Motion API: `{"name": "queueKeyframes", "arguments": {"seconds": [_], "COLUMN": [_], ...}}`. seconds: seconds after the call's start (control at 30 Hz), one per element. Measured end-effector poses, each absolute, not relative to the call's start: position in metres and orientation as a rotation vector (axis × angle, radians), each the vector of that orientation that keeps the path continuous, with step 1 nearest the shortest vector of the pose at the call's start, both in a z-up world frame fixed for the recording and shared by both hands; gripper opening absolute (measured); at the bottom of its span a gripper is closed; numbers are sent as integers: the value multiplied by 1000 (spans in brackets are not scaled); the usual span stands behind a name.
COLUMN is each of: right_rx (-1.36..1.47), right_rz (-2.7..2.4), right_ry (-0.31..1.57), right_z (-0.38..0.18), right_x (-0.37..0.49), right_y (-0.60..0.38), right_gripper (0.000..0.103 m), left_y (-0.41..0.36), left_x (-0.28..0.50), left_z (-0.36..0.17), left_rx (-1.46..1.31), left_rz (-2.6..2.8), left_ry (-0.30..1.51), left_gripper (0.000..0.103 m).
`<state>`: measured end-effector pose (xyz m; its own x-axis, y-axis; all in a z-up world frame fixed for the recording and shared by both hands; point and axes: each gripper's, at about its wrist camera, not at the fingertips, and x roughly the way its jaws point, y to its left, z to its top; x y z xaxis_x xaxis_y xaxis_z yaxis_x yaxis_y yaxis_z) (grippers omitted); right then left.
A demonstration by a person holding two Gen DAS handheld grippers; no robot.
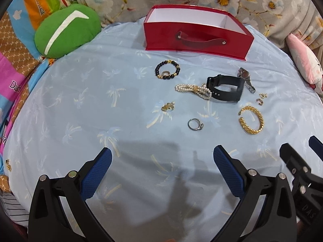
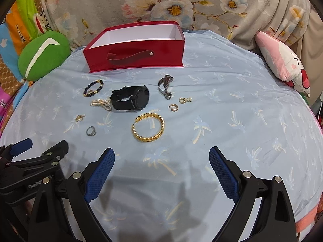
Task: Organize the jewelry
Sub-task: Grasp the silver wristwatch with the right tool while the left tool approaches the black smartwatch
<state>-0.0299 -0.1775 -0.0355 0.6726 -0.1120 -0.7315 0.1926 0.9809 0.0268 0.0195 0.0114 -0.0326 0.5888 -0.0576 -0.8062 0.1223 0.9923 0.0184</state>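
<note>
My left gripper hangs above the pale blue palm-print sheet, jaws spread wide, holding nothing. Ahead stands an open red box with a white interior. Between box and jaws lie a black-and-gold bead bracelet, a pearl bracelet, a black strap watch, a silver ring and a gold chain bangle. My right gripper enters at the right edge.

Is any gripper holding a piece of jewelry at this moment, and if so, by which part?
Nothing is held. The left gripper and the right gripper are both open and empty above the blue sheet.
</note>
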Motion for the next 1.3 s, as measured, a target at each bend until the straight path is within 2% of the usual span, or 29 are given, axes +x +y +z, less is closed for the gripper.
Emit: {"name": "queueKeyframes", "arguments": {"seconds": [0.47, 0.8, 1.0, 1.07, 1.13, 1.2, 1.27, 1.3], "right_rx": [153, 211, 235, 238, 248, 238, 233, 229], "right_rz": [-207, -184, -168, -155, -135, -123, -109, -103], "right_ry": [812, 863, 897, 917, 913, 907, 901, 900], "right_z": [-39, -59, -72, -77, -79, -77, -75, -74], "right_x": [74, 149, 177, 183, 185, 185, 185, 185], "right_y": [-227, -244, -244, -243, -241, -237, -233, -231], "right_gripper": [92, 78, 65, 55, 53, 43, 19, 13], "left_y": [41, 42, 30, 23, 17, 11, 6, 4], "left_x": [105, 160, 167, 167, 165, 164, 161, 159], "left_z": [-36, -35, -38, -39, -41, -42, -43, -43], "left_rx": [23, -15, -19, -11, -5, 4, 11, 13], "left_rz": [-38, -16, -55, -75, -91, -107, -122, -130], "left_ry": [945, 936, 946, 951, 956, 961, 964, 965], "left_gripper": [98, 98, 98, 98, 98, 98, 98, 98]}}
